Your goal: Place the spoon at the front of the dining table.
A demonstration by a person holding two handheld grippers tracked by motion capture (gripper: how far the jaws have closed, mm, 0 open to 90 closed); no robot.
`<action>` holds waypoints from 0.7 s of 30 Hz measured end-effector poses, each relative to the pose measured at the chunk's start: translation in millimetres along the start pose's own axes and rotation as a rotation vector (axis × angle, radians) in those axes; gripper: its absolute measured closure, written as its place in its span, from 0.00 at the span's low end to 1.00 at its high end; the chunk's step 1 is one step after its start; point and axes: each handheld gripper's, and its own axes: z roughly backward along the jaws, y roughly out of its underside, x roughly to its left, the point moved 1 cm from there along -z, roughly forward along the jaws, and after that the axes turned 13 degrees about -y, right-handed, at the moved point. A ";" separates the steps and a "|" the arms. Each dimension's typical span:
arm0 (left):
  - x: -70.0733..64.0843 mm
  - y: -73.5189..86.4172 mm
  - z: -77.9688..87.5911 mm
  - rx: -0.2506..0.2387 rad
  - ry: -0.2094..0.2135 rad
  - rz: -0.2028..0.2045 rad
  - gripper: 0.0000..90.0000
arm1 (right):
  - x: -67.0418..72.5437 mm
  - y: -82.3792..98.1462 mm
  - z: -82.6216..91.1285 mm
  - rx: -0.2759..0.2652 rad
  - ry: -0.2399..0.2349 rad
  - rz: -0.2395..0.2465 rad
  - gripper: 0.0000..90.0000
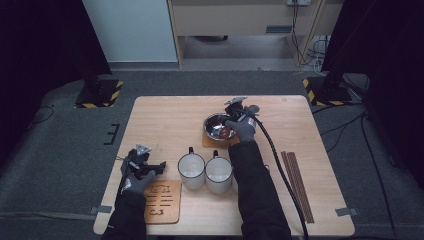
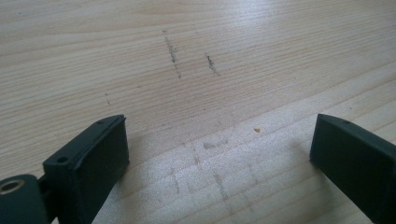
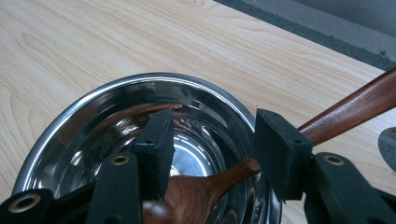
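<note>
At the frame's center, the right claw (image 3: 210, 154) stands half-open around the wooden spoon (image 3: 196, 191) lying in the steel bowl (image 3: 93, 107), unclamped, so lifting away carelessly could snag its handle and tip the bowl.

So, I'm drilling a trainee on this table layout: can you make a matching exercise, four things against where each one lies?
Things:
1. wooden spoon
2. steel bowl
3. chopsticks
4. two white mugs

Places:
A. on a wooden coaster
B. along the table's right edge
C. bowl end inside the steel bowl
D. side by side at the near middle

Pairs: 1-C, 2-A, 3-B, 4-D
</note>
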 end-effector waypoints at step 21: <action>0.0 0.0 0.0 0.000 0.000 0.000 0.04 | 2.6 16.3 13.2 0.013 -0.003 -0.033 0.53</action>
